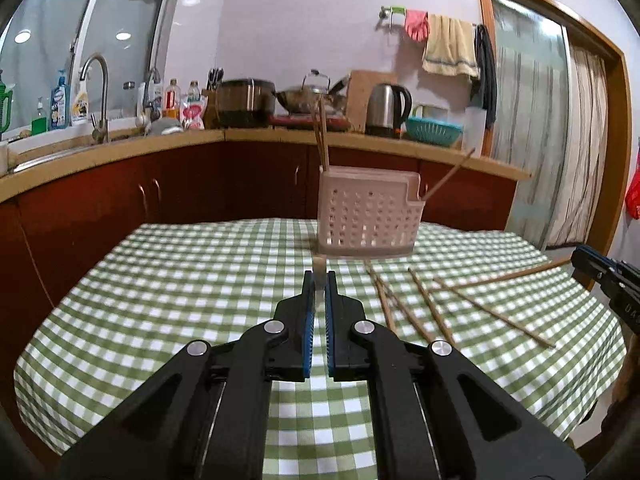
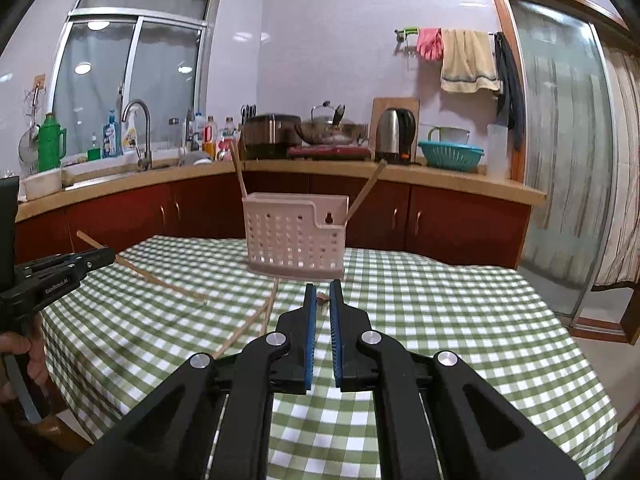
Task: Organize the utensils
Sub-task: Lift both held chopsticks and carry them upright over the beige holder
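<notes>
Both grippers hold a chopstick, it seems: the left gripper [image 1: 319, 280] has its fingers clamped on a chopstick seen end-on and blurred, aimed at the basket [image 1: 368, 216], while the right gripper [image 2: 323, 290] pinches something small and brown — likely a chopstick end. Loose chopsticks [image 1: 424, 304] lie on the tabletop [image 1: 160, 280] in front of the basket, to its right — awaiting collection; three already stand inside.
</notes>
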### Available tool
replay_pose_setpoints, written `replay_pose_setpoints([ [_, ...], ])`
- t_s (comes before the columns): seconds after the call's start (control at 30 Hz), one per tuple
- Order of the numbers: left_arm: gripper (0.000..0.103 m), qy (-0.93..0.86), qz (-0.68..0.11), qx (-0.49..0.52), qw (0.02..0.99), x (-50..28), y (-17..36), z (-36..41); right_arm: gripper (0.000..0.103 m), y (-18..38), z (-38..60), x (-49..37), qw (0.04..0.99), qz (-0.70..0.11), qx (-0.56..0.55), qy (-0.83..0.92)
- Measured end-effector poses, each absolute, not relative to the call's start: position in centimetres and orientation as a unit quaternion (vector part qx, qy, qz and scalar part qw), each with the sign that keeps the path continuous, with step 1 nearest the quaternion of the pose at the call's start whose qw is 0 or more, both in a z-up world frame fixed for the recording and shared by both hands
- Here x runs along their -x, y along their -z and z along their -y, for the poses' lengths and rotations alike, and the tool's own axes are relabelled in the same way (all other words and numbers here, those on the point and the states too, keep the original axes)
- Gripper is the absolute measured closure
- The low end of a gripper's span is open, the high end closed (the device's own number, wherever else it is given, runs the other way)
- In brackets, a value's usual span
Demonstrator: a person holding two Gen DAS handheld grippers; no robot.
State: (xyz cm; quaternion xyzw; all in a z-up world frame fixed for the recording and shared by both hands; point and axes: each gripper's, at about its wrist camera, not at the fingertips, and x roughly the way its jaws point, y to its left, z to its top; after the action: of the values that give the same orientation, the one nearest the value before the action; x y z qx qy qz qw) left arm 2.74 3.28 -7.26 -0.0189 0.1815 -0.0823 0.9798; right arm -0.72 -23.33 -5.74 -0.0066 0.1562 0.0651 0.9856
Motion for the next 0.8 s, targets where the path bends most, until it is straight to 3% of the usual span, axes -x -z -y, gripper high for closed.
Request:
replay_pose_setpoints([
  [0.8, 0.098, 0.087, -0.162, 0.03, 0.982, -5.5, 3.9, -3.6, 0.096, 1.7, 22.7, -4.0, 0.99, -0.115, 0.007, -0.084],
])
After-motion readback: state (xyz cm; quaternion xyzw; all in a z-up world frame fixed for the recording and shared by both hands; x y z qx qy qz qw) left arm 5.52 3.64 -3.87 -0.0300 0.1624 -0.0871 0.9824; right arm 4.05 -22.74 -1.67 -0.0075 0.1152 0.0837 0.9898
